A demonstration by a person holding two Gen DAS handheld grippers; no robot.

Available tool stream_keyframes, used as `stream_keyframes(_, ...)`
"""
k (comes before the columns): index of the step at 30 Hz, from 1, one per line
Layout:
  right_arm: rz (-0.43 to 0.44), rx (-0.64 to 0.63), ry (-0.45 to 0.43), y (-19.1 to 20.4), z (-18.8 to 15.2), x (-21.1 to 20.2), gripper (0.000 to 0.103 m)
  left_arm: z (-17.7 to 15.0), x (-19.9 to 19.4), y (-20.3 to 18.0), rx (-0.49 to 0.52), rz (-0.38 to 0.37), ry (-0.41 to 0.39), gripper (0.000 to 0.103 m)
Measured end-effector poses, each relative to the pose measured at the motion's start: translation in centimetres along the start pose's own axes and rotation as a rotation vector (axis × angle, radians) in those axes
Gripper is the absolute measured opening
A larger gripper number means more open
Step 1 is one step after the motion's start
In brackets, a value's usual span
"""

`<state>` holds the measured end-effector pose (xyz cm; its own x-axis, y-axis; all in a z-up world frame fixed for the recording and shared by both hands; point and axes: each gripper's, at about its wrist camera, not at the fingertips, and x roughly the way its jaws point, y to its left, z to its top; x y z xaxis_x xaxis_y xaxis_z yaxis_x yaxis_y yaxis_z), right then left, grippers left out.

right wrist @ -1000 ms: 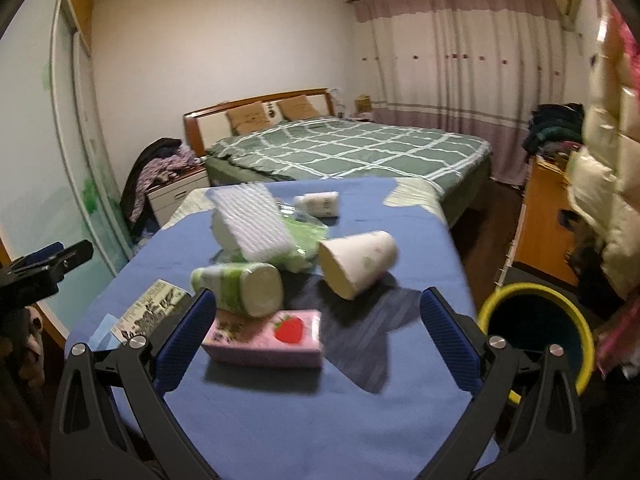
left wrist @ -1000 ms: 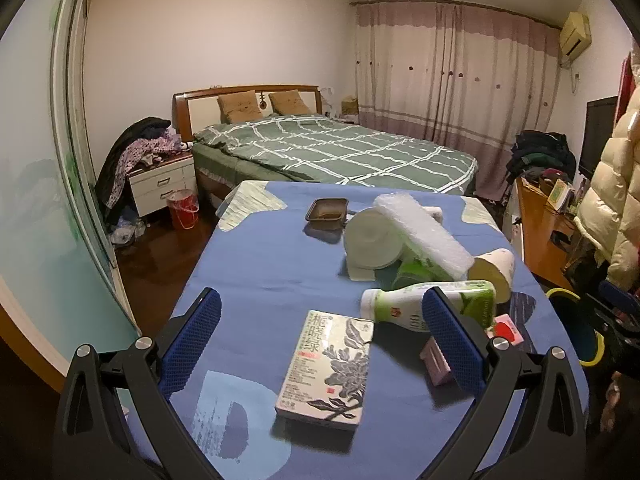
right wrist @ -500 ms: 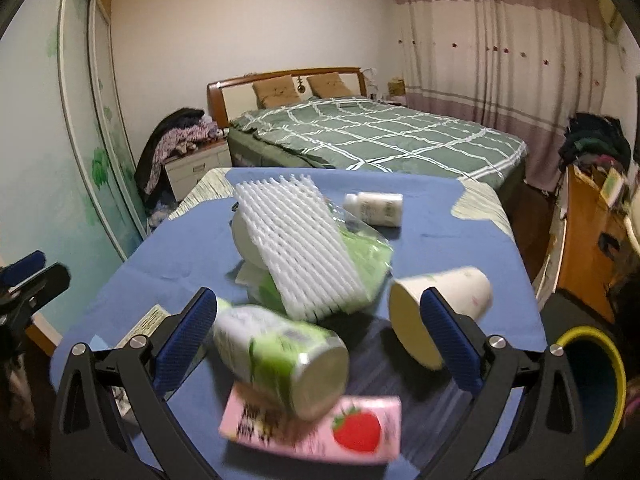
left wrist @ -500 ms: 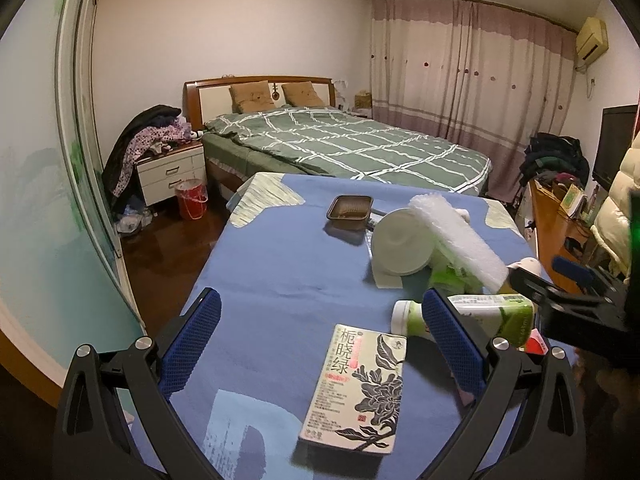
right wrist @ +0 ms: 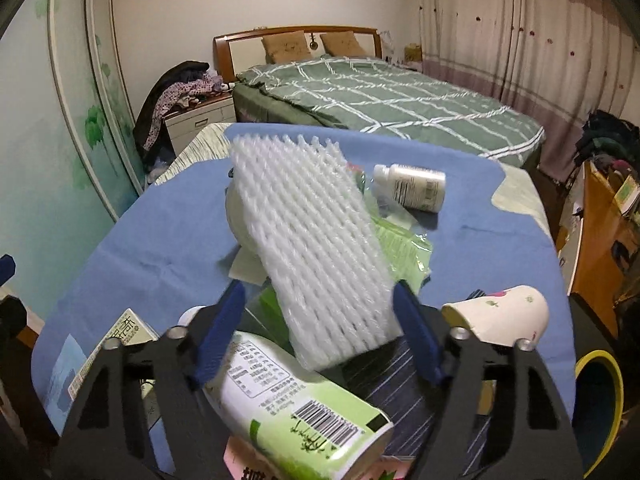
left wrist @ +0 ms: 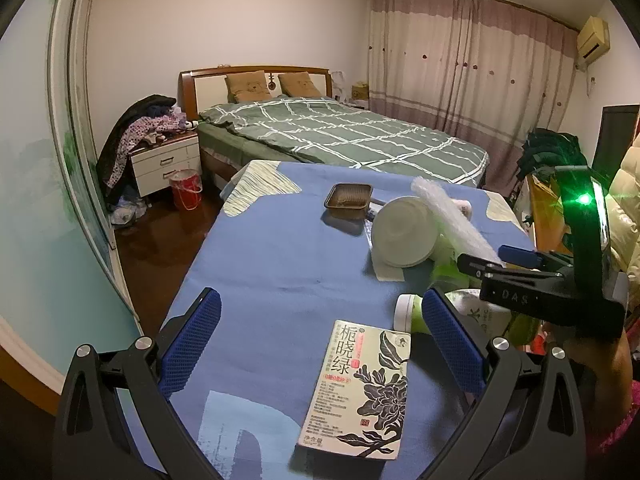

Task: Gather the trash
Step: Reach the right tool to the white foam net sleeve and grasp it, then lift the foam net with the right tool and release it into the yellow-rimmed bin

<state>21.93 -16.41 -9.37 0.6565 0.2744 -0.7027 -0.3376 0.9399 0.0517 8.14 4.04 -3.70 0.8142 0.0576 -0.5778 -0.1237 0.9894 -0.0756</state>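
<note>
A pile of trash lies on the blue-clothed table (left wrist: 272,248). A white foam net sleeve (right wrist: 316,248) leans up on a white bowl (left wrist: 404,236) and a green wrapper (right wrist: 400,248). My right gripper (right wrist: 318,296) has the net's lower end between its jaws, which are closing. The right pad is at the net's edge and the left pad is still apart from it. A green-and-white bottle (right wrist: 296,400) lies under that gripper, on a pink carton (right wrist: 256,468). My left gripper (left wrist: 320,304) hangs open over the table near a book (left wrist: 360,388), holding nothing.
A paper cup (right wrist: 500,316) lies on its side at the right, a small white bottle (right wrist: 412,186) further back, a brown tray (left wrist: 348,200) toward the far end. A yellow-rimmed bin (right wrist: 612,396) stands on the floor right of the table. A bed is beyond.
My right gripper has moved forward over the bottle to the foam net and its jaws have narrowed around it. It now shows at the right of the left wrist view.
</note>
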Motion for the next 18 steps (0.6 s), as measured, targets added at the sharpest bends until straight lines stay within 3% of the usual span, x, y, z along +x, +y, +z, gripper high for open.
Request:
stream_keyframes(3,0.027,0.021,-0.003,-0.5,0.1,-0.4,0.047,0.0,0.1,0.0,-0.001,-0.001,0.000,0.099)
stream_keyframes(6,0.053,0.037,-0.015,-0.7,0.2,-1.1,0.041,0.0,0.1,-0.1,0.002,-0.001,-0.003,0.099)
stream_keyframes(10,0.069,0.058,-0.039,-1.1,0.0,-2.1,0.016,-0.3,0.0,-0.5,0.009,-0.006,-0.003,0.099)
stream_keyframes(18,0.076,0.109,-0.113,-2.8,-1.0,-5.5,0.014,-0.7,-0.1,-1.4,0.026,-0.027,0.005,0.099)
